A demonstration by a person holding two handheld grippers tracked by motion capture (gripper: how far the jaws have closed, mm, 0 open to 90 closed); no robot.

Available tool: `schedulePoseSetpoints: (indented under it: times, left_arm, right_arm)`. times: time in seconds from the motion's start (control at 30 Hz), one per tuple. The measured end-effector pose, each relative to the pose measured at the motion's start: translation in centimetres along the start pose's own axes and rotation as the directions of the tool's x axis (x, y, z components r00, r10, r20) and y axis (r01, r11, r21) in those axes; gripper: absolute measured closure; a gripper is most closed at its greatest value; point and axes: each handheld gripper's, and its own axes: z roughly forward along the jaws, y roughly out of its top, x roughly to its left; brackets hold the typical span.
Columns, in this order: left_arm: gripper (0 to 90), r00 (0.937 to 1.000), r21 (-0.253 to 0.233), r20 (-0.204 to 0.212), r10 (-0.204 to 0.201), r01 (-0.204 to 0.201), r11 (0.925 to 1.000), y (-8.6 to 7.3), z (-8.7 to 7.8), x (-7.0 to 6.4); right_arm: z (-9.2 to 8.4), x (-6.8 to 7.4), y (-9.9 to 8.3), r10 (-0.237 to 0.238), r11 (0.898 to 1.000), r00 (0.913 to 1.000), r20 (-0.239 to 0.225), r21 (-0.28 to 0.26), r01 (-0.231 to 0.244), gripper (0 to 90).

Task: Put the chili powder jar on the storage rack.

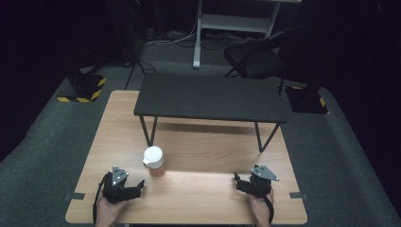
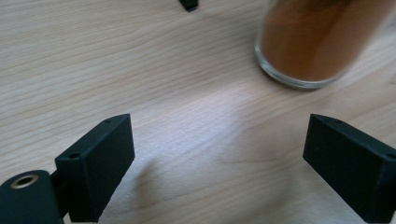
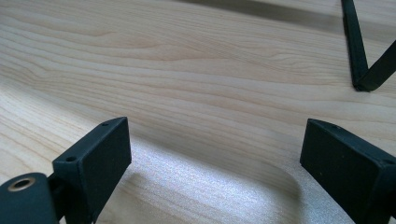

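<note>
A clear glass jar point(image 1: 154, 161) of brown powder with a white lid stands on the wooden table point(image 1: 198, 198), left of centre. My left gripper point(image 1: 138, 185) rests near the front left edge, open, pointing toward the jar with nothing between its fingers. In the left gripper view the jar point(image 2: 313, 42) stands ahead and to the right, beyond the open left gripper point(image 2: 219, 163). My right gripper point(image 1: 238, 180) sits near the front right, held by a hand. In the right gripper view the right gripper point(image 3: 215, 163) stands open over bare wood.
A low black shelf point(image 1: 213, 98) on thin metal legs spans the far half of the table; one leg point(image 3: 362, 56) stands ahead of the right gripper. A folding chair point(image 1: 255, 59) and a white rack point(image 1: 236, 23) stand on the grey floor beyond.
</note>
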Motion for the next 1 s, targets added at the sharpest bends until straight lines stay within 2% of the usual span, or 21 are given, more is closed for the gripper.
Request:
schedulePoseSetpoints:
  times: [0.33,0.4,0.83,1.0]
  left_arm:
    - [9.1,0.996,-0.03,0.07,0.055,-0.053,0.9981,-0.1,-0.2,-1.1]
    - [9.1,0.995,-0.04,0.083,0.055,-0.052,0.9979,0.0,-0.1,-1.2]
    - [9.1,0.9915,-0.1,0.109,0.072,-0.061,0.9931,1.7,1.0,-1.9]
    - [9.1,0.9919,-0.119,0.097,0.082,-0.071,0.9904,2.4,1.5,-2.4]
  right_arm:
    - [0.0,0.0,0.0,0.002,1.0,1.0,0.0,0.002,-0.002,8.1]
    - [0.0,0.0,0.0,0.003,1.0,1.0,0.0,0.002,-0.003,8.1]
    - [0.0,0.0,0.0,0.007,1.0,1.0,-0.001,-0.001,-0.007,8.1]
    - [0.0,-0.1,0.0,0.002,1.0,1.0,-0.003,0.0,-0.002,8.1]
